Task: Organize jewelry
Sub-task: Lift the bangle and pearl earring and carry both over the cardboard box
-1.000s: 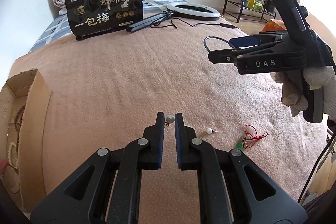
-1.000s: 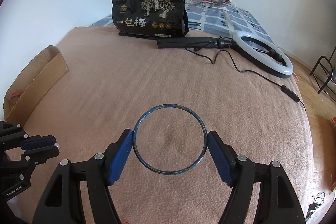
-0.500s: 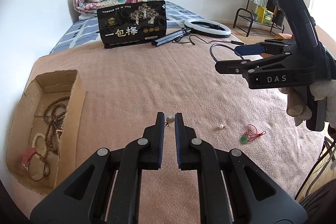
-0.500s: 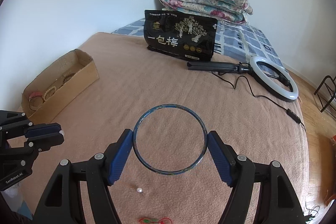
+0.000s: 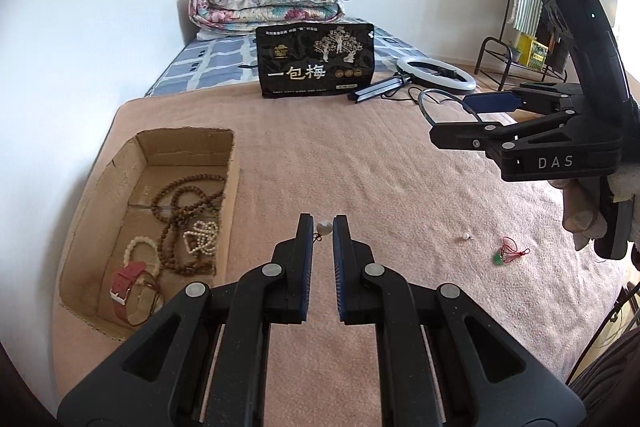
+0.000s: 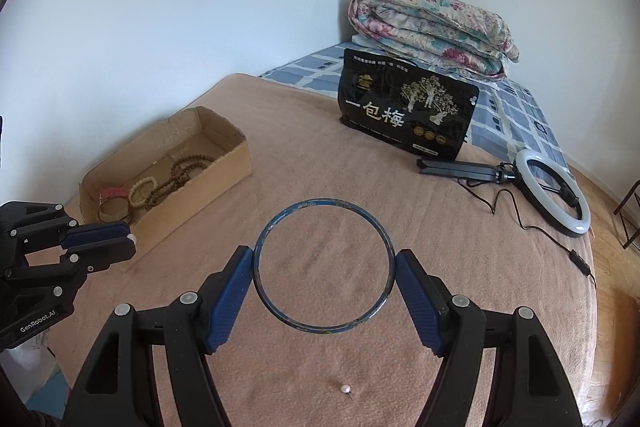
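Note:
My left gripper is shut on a small pale pendant with a thin red cord, held above the pink blanket. My right gripper is shut on a blue bangle, also held in the air; it shows at the right of the left wrist view. A cardboard box at the left holds bead necklaces, pale bead bracelets and a red-strap watch. A pearl stud and a green charm on red cord lie on the blanket at the right.
A black snack bag stands at the back. A ring light with its folded stand and cable lies to its right. A folded floral quilt sits behind. A metal rack stands off the bed.
Both grippers have swung left with their loads held. The cardboard box has come into fuller view in both cameras, closer to the left gripper.

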`<state>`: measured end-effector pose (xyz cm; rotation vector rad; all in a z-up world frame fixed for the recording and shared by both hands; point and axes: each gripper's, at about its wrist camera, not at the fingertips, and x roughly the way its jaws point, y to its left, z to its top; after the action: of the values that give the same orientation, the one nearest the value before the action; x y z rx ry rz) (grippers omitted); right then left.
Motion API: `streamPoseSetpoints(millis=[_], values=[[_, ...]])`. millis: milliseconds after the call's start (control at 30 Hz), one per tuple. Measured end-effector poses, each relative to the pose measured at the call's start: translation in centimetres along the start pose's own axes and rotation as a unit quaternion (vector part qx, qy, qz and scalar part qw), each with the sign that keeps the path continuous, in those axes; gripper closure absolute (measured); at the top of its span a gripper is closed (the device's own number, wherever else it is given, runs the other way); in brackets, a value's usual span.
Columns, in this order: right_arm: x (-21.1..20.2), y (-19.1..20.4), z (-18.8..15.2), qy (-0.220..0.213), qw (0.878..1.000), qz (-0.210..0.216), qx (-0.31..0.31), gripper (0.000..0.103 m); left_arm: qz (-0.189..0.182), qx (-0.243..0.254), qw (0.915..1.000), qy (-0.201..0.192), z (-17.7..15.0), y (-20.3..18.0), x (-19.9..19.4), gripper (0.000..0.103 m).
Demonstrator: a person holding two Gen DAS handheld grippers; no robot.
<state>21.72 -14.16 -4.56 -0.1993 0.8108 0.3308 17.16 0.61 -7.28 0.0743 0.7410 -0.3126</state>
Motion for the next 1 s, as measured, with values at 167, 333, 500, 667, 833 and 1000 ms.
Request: streamPoseSetpoints(millis=[167,333,500,667,833,1000], values=[[0.7,1.8,1.4,-0.005,1.000,0.013,-0.003,0.029,0.020,-0.011,0.9997,-0.006,0.0,2.6,-1.0,0.095],[1.6,3.6,3.0,-0.009,1.000,0.024,-0.009,0.029,0.040,-0.022,0.9989,-0.012,0.2,5.2,-1.7,0.095],[2.9,5.7,4.6,-0.011,0.999,0.035,-0.021,0.029,0.058,-0.039,0.9974,-0.017,0.4,8.2,-2.0,0.095],[4.3,7.5,6.0,-0.010,0.998,0.047,-0.026,0.029,0.072,-0.049,0.9960,-0.018,0.4,10.5,-1.9,0.095],[5.7,9.3,7.2,-0.009,0.998,0.056,-0.032,0.029,0.080,-0.058,0.9949,-0.018,0.5,12.6,-1.4,0.095],[7.0,10.9,8.4,-0.009,0.997,0.067,-0.036,0.029,0.086,-0.062,0.9942,-0.019,0.4,13.9,-1.2,0.095]])
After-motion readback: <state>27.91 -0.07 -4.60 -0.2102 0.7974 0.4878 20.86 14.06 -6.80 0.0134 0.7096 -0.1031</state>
